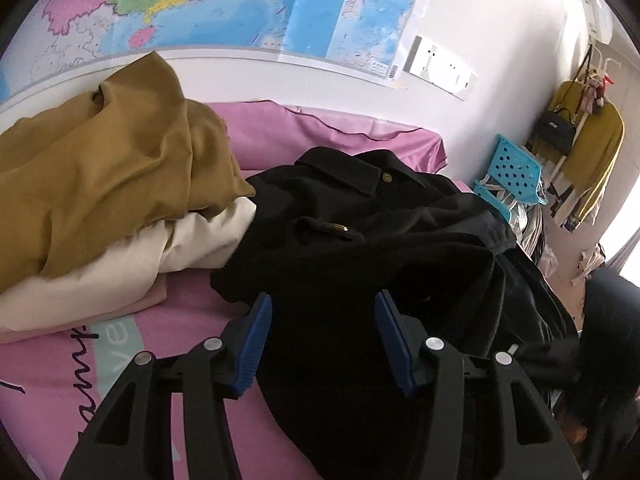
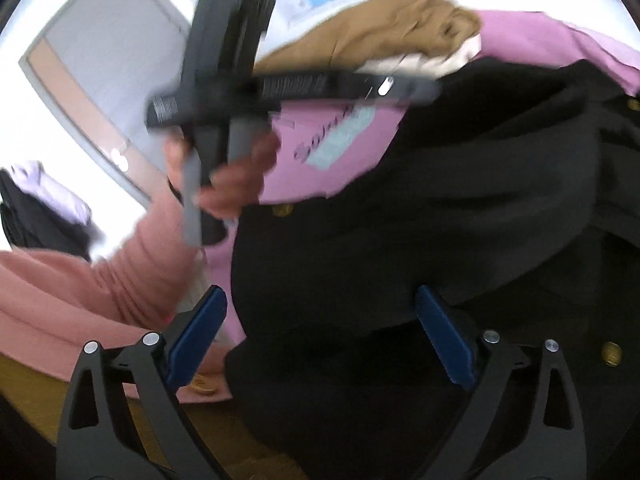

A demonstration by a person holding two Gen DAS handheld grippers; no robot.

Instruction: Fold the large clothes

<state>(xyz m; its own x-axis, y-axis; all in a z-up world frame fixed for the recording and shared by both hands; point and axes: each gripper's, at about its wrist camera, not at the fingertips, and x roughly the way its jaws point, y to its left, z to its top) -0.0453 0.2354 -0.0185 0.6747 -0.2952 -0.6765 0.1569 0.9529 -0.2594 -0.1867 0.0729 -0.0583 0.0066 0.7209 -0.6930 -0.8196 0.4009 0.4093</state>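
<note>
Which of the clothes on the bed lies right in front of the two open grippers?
The black coat with brass buttons; the mustard garment and cream one are piled farther off to the side.

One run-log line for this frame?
stage: pre-grasp | left gripper: open over black coat | right gripper: open, above coat | coat: crumpled on pink bedsheet

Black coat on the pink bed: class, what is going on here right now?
A person is partway into folding clothes on a bed with a pink sheet. Both handheld claws hang open over a crumpled black coat with brass buttons: the left claw and the right claw grip nothing. The coat is not yet folded. Beside it lies a pile of mustard-coloured fabric on top of cream fabric.
</note>
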